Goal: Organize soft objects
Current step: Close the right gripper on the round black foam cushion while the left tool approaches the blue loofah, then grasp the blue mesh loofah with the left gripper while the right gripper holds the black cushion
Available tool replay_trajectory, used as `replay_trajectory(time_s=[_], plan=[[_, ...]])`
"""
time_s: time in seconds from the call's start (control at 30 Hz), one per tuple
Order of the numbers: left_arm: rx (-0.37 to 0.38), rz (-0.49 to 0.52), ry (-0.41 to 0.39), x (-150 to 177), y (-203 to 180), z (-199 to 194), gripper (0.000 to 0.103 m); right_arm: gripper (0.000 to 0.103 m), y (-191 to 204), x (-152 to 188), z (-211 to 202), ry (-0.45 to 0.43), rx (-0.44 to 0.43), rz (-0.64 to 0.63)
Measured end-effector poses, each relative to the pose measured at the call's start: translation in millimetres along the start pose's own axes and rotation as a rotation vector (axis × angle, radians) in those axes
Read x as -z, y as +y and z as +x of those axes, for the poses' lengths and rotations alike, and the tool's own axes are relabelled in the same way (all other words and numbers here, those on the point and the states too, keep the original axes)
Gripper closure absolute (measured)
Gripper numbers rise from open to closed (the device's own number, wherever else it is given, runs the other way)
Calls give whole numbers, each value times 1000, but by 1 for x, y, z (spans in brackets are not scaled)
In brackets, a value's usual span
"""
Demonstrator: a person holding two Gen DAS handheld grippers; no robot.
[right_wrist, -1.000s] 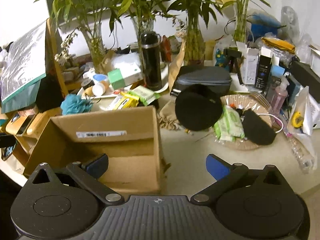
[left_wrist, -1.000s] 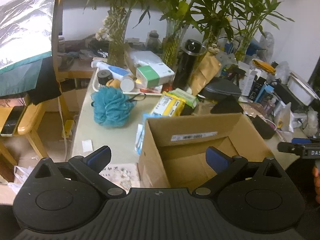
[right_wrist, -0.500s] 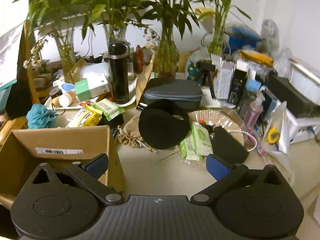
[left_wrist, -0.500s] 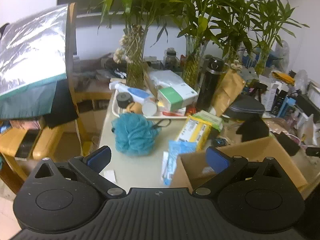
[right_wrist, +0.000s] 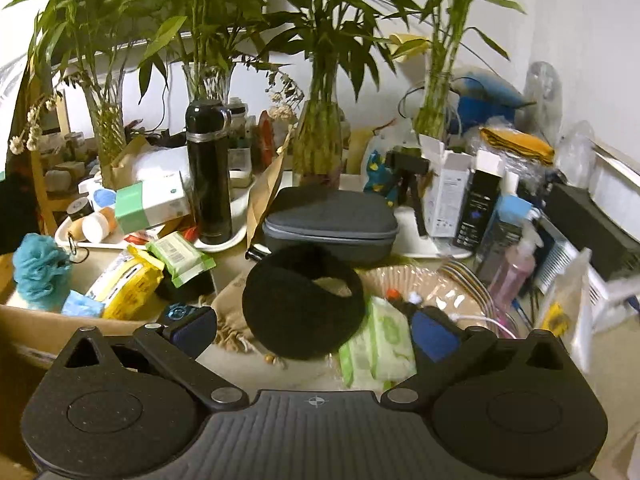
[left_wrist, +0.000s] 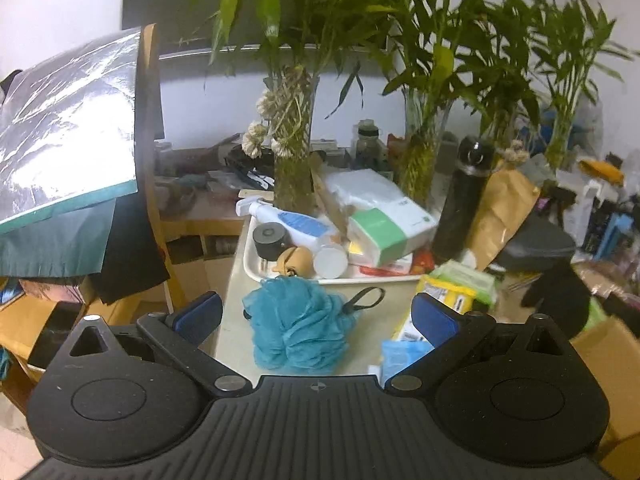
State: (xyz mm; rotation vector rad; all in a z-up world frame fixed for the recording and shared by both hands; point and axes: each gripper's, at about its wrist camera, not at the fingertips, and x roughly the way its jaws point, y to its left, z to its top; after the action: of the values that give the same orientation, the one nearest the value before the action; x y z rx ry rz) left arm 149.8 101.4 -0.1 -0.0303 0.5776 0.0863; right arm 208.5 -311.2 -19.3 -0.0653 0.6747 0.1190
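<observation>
The left gripper (left_wrist: 316, 314) is spread wide and holds nothing; the blue bath pouf (left_wrist: 298, 326) lies on the table (left_wrist: 232, 320) between its blue fingertips (left_wrist: 200, 314), apparently untouched, just in front of the white tray (left_wrist: 250, 268). The right gripper (right_wrist: 314, 330) is also wide apart and empty, pointing at the black earmuffs (right_wrist: 298, 300), which rest beside a green wipes pack (right_wrist: 376, 350) and in front of the grey case (right_wrist: 330, 224). The cardboard box (right_wrist: 32, 330) sits at its left.
</observation>
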Motion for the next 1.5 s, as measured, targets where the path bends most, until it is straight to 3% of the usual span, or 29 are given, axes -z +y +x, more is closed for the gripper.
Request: replay_trajectory(time_s=[0.53, 0.87, 1.13, 1.23, 1.5], plan=[[111, -53, 72, 14, 11, 17, 0, 0, 11, -14, 88, 2, -107, -114], [197, -127, 135, 17, 16, 27, 0, 2, 18, -13, 136, 55, -147, -222], [217, -123, 157, 17, 12, 31, 0, 16, 19, -13, 166, 112, -189, -250], [224, -125, 160, 17, 11, 32, 0, 26, 20, -13, 171, 137, -186, -267], [221, -109, 160, 18, 7, 33, 0, 78, 32, -8, 161, 161, -171, -382]])
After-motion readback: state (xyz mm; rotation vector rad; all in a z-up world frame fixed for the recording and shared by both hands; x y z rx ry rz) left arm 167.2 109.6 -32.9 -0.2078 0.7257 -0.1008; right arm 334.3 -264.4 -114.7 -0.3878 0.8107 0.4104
